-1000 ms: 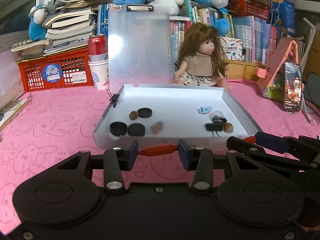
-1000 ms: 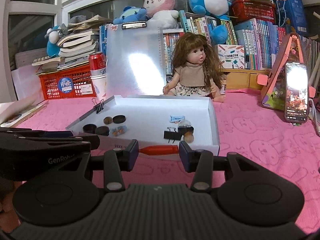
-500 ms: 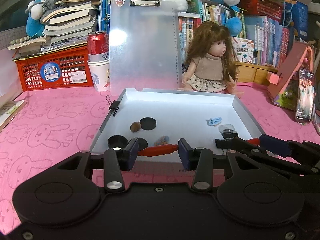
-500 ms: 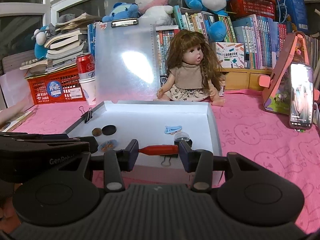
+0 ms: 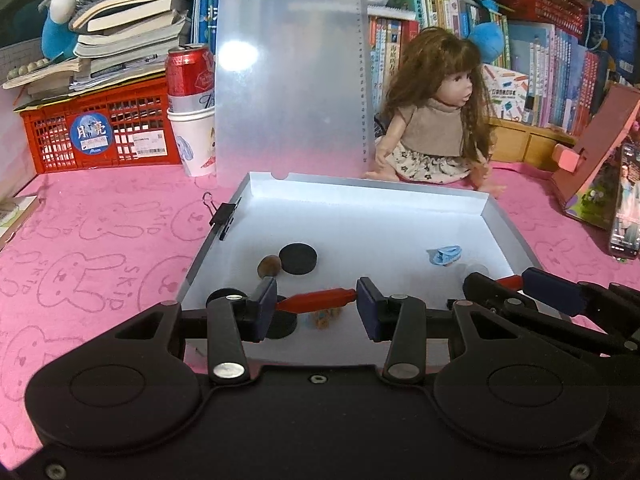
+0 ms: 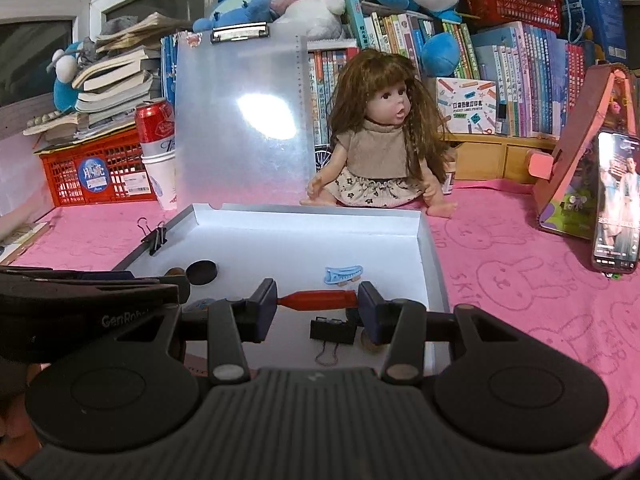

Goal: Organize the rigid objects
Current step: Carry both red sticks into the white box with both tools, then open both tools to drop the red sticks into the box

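Note:
A red-handled tool (image 5: 317, 300) lies crosswise between the pads of my left gripper (image 5: 316, 304), held over the near part of the white tray (image 5: 360, 196). In the right wrist view the same kind of red handle (image 6: 318, 300) sits between the pads of my right gripper (image 6: 318, 302), also over the tray (image 6: 304, 216). The tray holds black discs (image 5: 298, 259), a brown nut (image 5: 268, 266), a blue hair clip (image 5: 444, 255) and a black binder clip (image 6: 332, 330). The right gripper shows at the right of the left wrist view.
A doll (image 5: 436, 136) sits behind the tray beside an upright clipboard (image 5: 292, 80). A red can on paper cups (image 5: 190, 96) and a red basket (image 5: 96, 132) stand back left. A phone on a pink stand (image 6: 616, 208) is at the right. Books line the back.
Both grippers have moved forward with the red handle, from in front of the tray's near wall to over its inside. The tray contents have not moved.

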`<state>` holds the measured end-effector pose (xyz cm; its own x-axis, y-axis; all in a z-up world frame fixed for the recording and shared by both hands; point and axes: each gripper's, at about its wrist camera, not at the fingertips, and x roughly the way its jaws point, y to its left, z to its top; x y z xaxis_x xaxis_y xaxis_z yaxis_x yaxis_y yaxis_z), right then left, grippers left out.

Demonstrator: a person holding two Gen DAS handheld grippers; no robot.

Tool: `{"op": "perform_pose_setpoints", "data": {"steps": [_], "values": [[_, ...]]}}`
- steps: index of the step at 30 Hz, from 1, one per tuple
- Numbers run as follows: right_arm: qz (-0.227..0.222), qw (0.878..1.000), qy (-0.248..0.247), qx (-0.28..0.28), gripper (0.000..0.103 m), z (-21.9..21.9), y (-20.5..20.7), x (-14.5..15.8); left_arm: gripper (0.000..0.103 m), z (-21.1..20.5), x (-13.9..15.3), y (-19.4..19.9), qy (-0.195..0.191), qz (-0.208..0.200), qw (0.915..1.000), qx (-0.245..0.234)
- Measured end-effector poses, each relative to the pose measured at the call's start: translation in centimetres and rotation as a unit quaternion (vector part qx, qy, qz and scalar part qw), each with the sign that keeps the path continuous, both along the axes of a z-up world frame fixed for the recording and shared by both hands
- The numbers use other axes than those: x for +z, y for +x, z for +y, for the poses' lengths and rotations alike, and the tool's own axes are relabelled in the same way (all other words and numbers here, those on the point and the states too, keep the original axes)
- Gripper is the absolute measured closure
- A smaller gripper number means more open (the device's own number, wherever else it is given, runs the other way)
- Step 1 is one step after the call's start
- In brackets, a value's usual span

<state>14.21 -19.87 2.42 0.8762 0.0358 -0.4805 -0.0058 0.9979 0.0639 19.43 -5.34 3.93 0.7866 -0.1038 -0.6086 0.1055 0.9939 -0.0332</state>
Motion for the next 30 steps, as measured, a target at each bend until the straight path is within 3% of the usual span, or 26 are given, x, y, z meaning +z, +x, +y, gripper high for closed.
{"op": "perform_pose_setpoints", "data": {"steps": [4,9,16,23,30], "values": [[0.017,1.000,-0.001,0.006,0.054,-0.2,1.7,0.2,0.061,-0.1,0.0,1.9,0.000,0.013,0.9999,-0.005],[0.062,0.997,0.042,0.014,0.054,-1.4,5.1,1.0,0.061,-0.4,0.2,5.1,-0.011,0.048,0.9987,-0.012],[0.111,0.991,0.079,0.004,0.053,-3.0,8.9,0.8,0.061,-1.1,-0.7,8.3,0.006,0.062,0.9981,-0.003],[0.143,0.987,0.073,0.009,0.053,-3.1,10.3,-0.7,0.061,-0.8,-2.1,9.6,-0.001,0.091,0.9958,-0.011],[0.146,0.988,0.049,0.026,0.053,-2.5,10.8,-0.9,0.061,-0.6,-2.8,10.0,0.001,0.092,0.9957,-0.011]]}}
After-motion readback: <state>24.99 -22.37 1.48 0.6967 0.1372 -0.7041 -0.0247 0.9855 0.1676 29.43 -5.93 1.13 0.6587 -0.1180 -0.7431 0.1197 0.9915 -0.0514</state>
